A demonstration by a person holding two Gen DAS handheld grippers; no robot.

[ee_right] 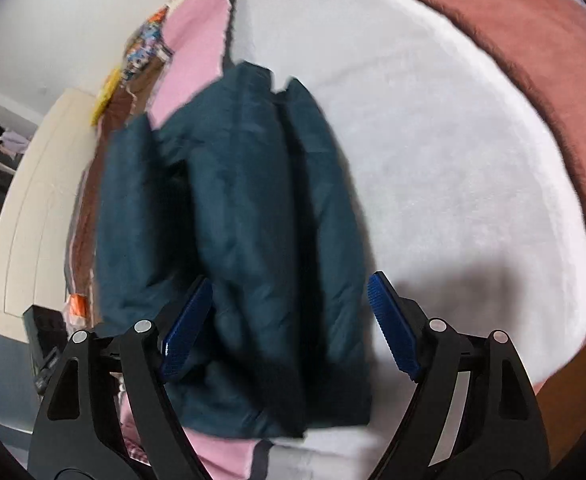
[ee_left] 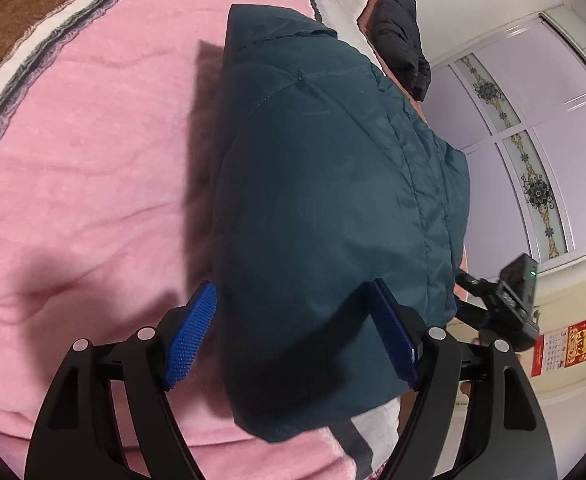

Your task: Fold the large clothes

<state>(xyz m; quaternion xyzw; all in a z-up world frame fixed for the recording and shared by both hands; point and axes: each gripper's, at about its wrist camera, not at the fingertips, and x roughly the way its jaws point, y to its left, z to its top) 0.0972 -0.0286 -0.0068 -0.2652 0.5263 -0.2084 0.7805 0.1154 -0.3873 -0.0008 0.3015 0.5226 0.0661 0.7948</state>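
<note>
A dark teal padded jacket [ee_left: 325, 200] lies folded lengthwise on the bed, partly on a pink blanket [ee_left: 93, 160] and partly on a white fleece blanket [ee_right: 433, 140]. In the left wrist view my left gripper [ee_left: 293, 284] hovers open over the jacket's near end, its blue pads [ee_left: 191, 336] wide apart on either side of the fabric. In the right wrist view the same jacket [ee_right: 245, 220] shows its folded sleeves and centre seam. My right gripper [ee_right: 290, 278] is open above its near end, and the pads [ee_right: 393, 328] press on nothing.
A black jacket [ee_left: 401, 36] lies at the far end of the bed. A black hand-held device with a green light [ee_left: 513, 304] is at the right by a wardrobe with patterned doors [ee_left: 533, 140]. A cream cabinet [ee_right: 33, 220] stands left of the bed.
</note>
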